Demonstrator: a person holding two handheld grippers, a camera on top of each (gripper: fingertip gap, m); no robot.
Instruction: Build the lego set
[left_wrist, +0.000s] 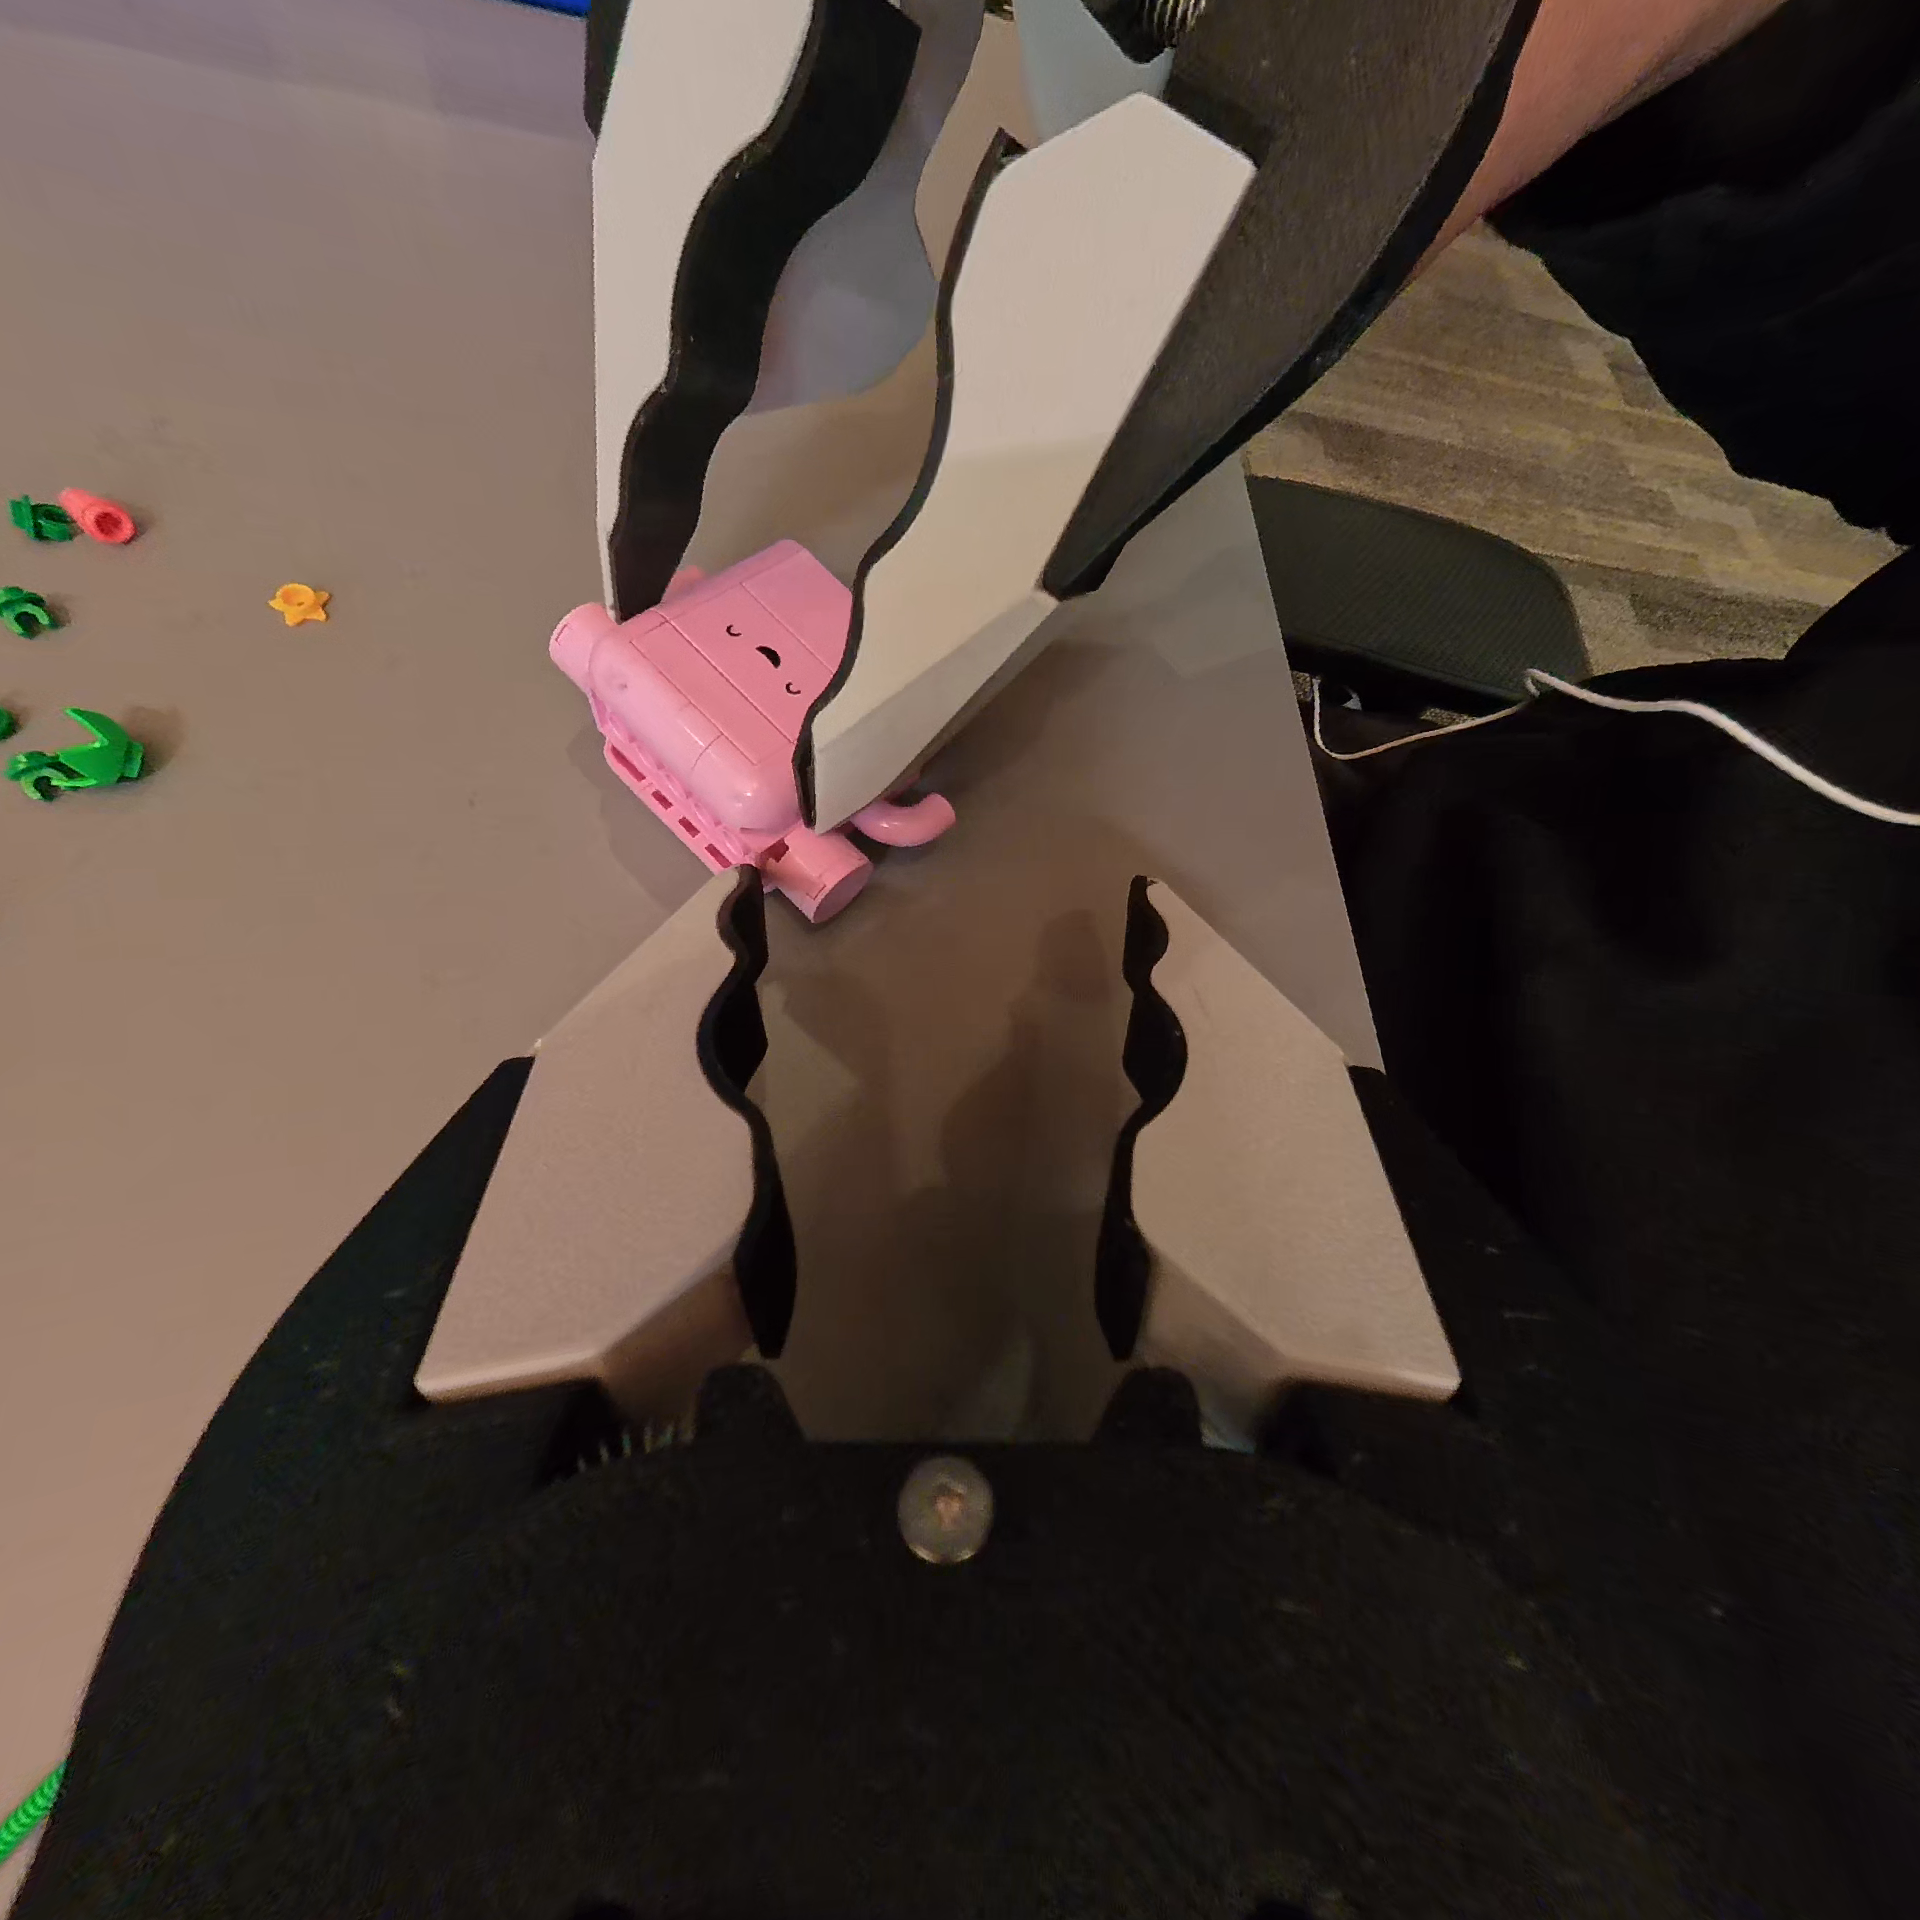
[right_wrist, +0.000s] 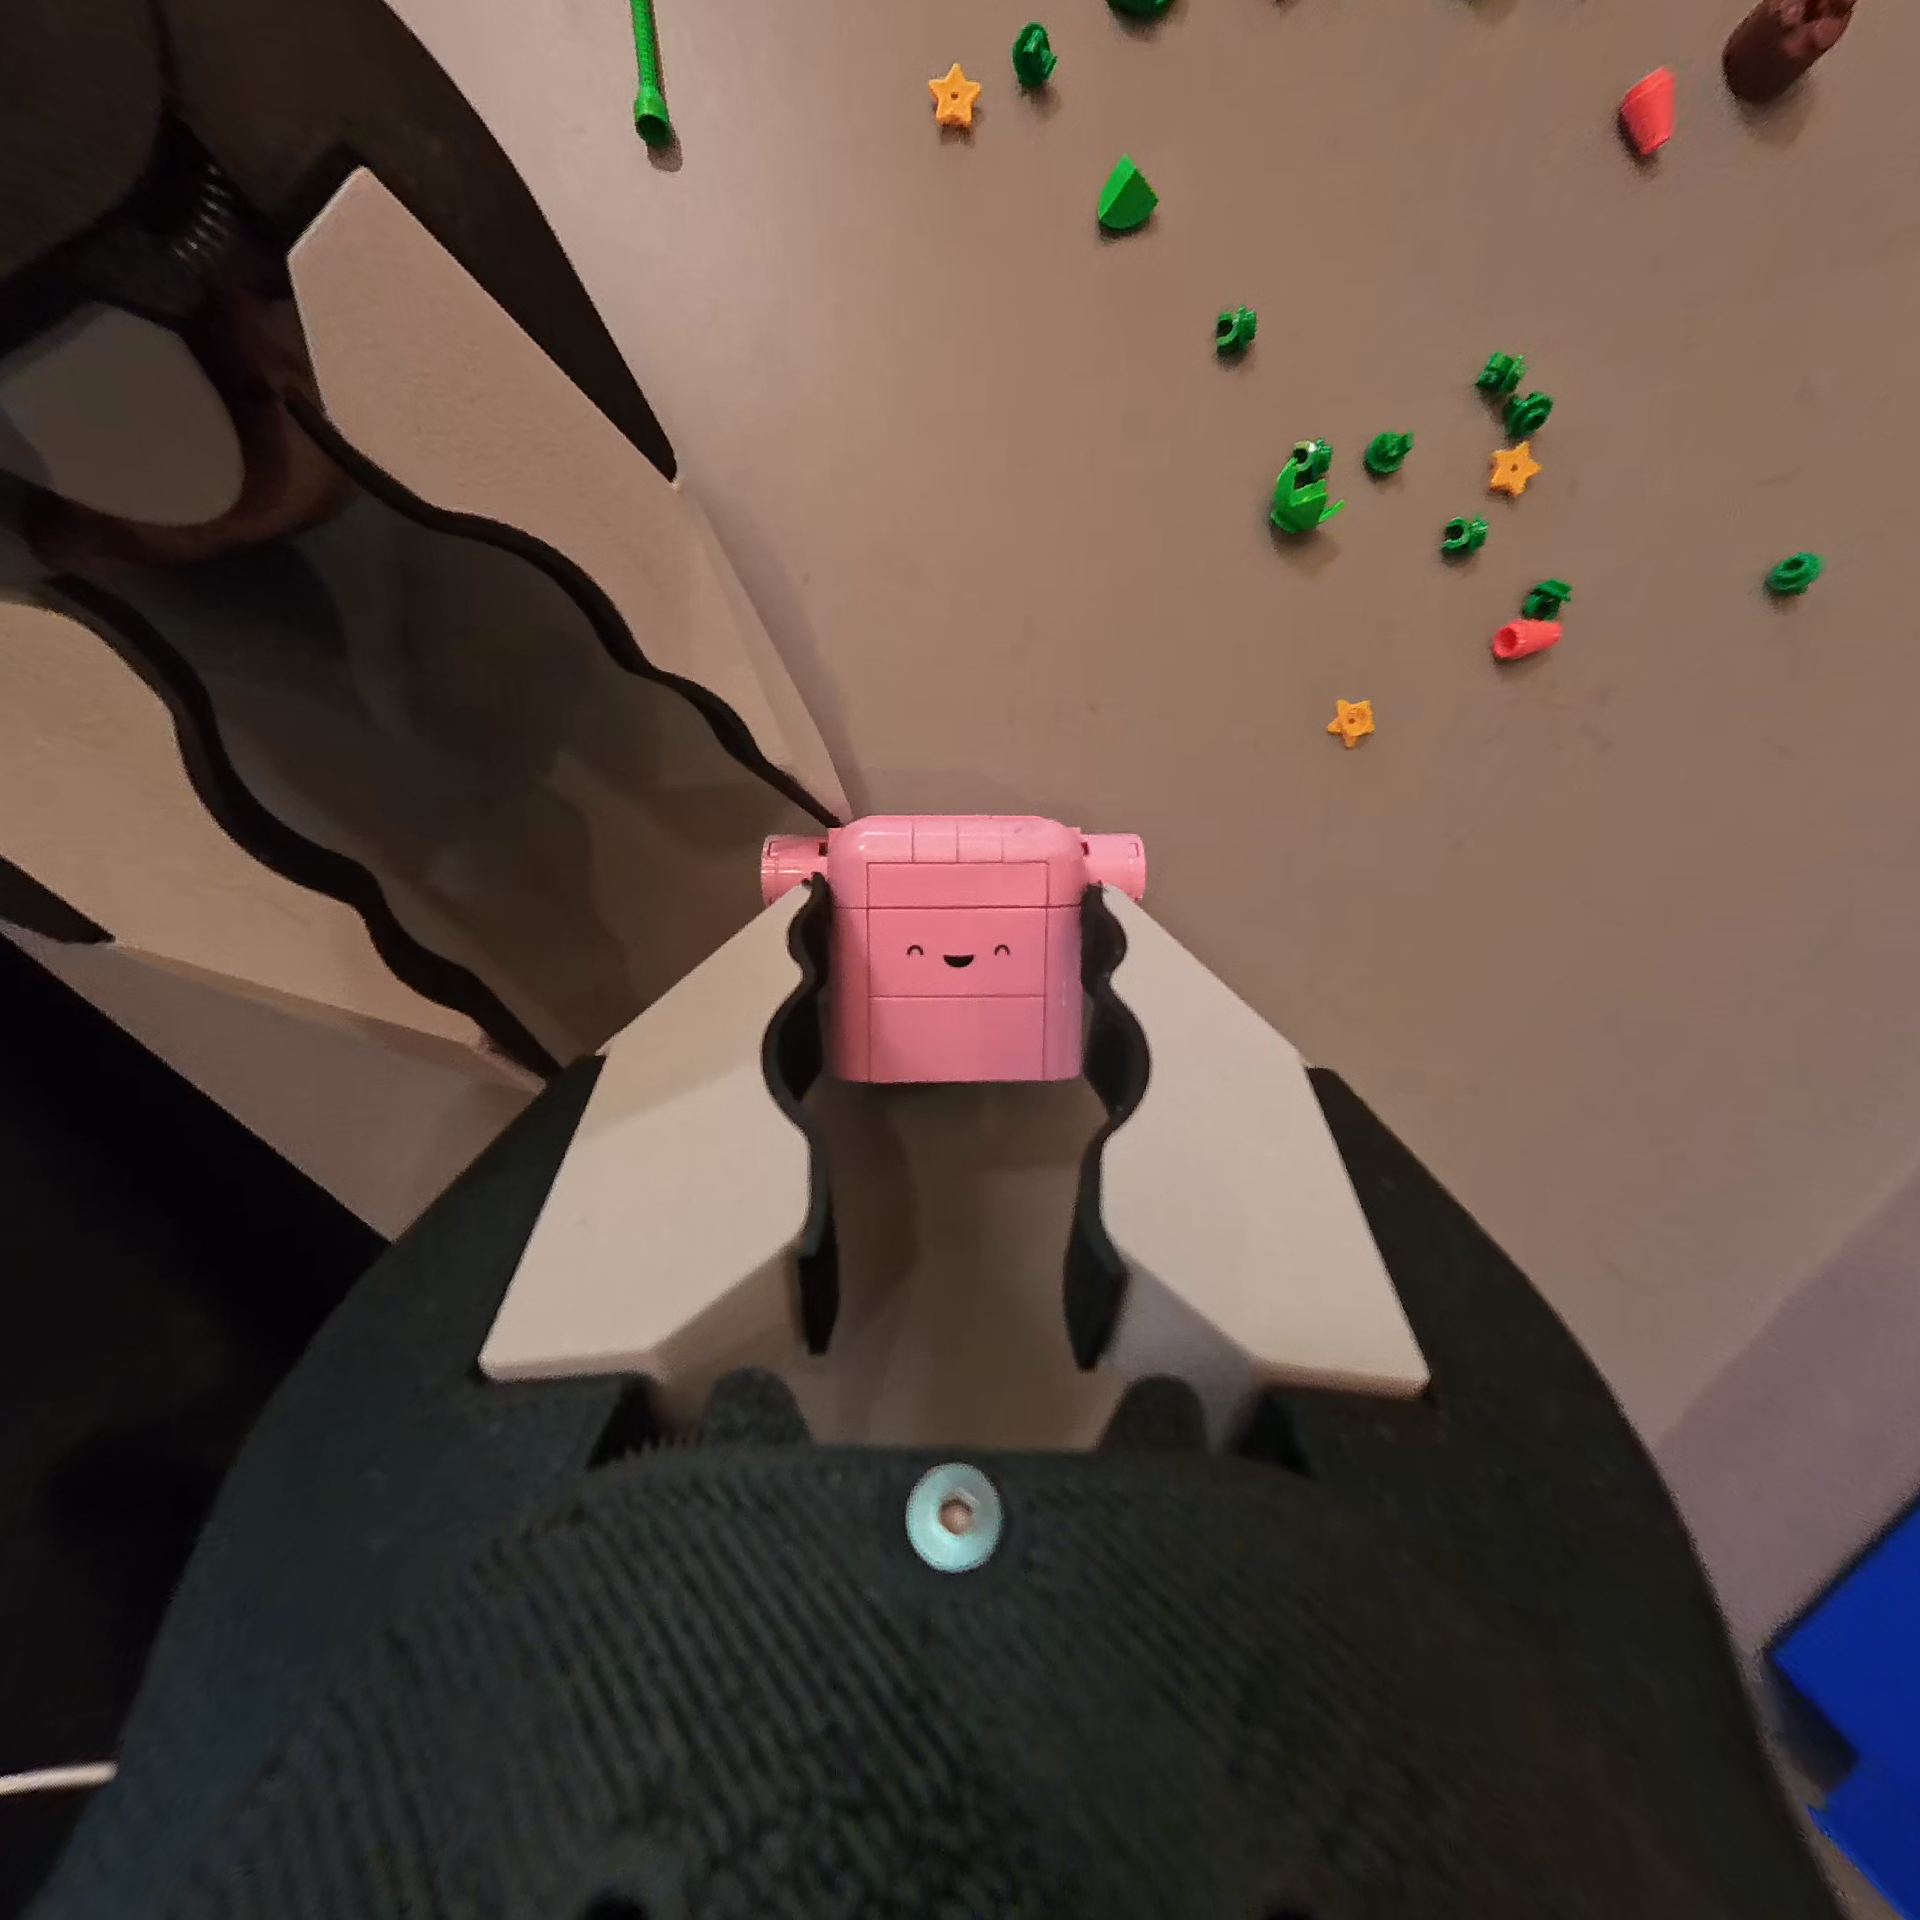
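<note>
Table: flat grey-brown tabletop (right_wrist: 1039, 520), strewn with small green, orange and red plastic pieces (right_wrist: 1455, 499) well apart from the grippers.
Left gripper (left_wrist: 940, 894): fingers spread, empty, one tip just beside the block.
Right gripper (right_wrist: 951, 904): clamped on the block's two flat sides.
Pink plastic brick-built block (right_wrist: 951, 956): at the table surface, probably light, stiff, smooth-sided; pegs may pop off. Printed face toward the right wrist camera; side pegs run crosswise.

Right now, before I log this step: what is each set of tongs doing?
Left tongs: open, holding nothing.
Right tongs: closed on the pink square lego figure with a smiling face.
</note>
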